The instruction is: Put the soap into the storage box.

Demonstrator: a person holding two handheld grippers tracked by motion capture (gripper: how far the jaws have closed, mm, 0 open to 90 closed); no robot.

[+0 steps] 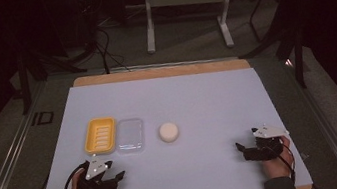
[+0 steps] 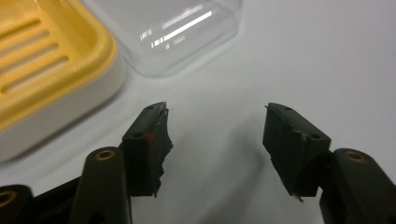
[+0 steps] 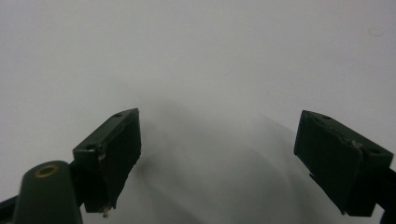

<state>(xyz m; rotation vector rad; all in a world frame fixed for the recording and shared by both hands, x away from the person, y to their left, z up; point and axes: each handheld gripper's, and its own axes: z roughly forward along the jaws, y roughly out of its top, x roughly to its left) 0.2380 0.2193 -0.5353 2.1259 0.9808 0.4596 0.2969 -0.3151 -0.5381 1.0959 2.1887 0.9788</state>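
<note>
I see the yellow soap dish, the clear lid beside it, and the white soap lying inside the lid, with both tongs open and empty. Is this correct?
Not quite. The white soap does not lie inside the clear lid; the high view shows it on the table, apart from the lid, on the side away from the yellow soap dish. The left tongs and right tongs are indeed open and empty.

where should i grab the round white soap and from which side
Take the round white soap across its curved sides, coming straight down from above. It lies flat on the white mat, apart from the clear lid, so its sides are free. The right gripper is open, probably the easier approach.
</note>
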